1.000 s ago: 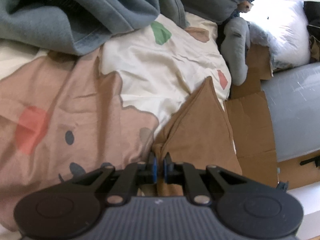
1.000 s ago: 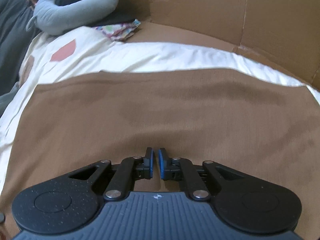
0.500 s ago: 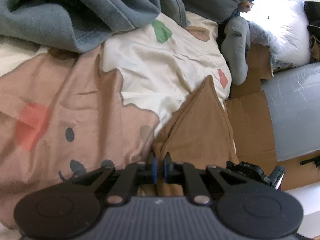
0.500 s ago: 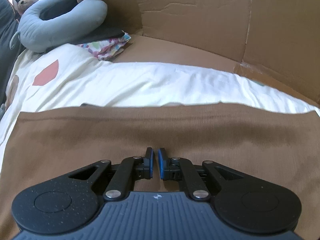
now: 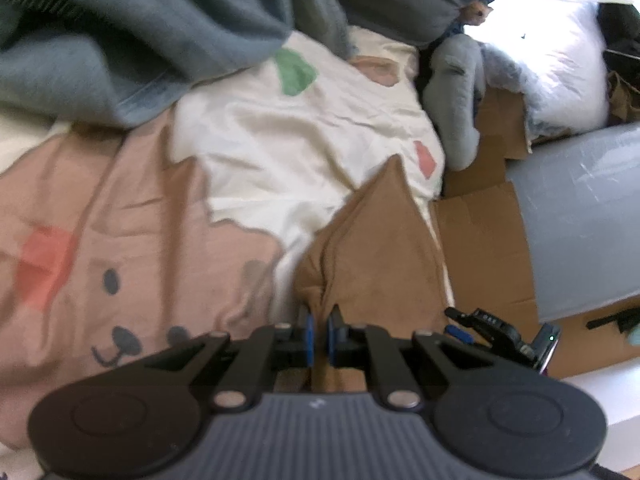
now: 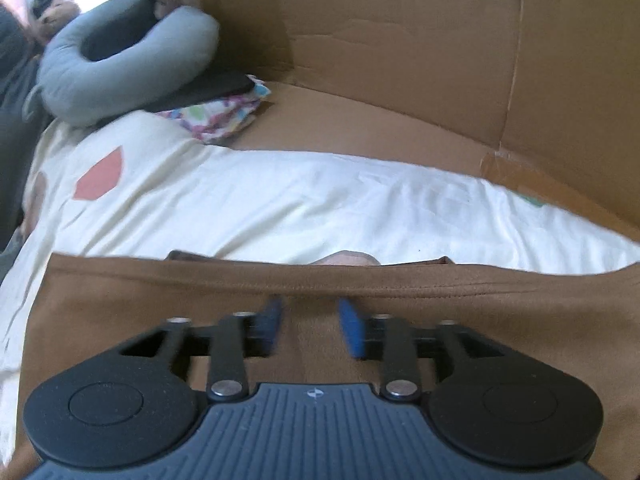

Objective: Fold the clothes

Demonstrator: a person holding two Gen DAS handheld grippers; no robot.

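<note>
We keep the left gripper (image 5: 318, 338) clamped on the brown garment's (image 5: 380, 248) near corner to anchor the fold, while the right gripper (image 6: 312, 326) is opening, letting go of the hem lying just under its jaws.

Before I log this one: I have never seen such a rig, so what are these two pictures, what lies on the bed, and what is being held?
No robot here: a person holds a two-finger gripper in each hand, each with a camera looking along its fingers. The left view shows the left gripper shut on an edge of a brown garment, with the right gripper partly seen beside it. The right view shows the right gripper opening, its blue pads clear of the same garment beneath. The garment lies on a cream bedsheet with coloured shapes. Around it are a grey blanket, a grey neck pillow and cardboard.
</note>
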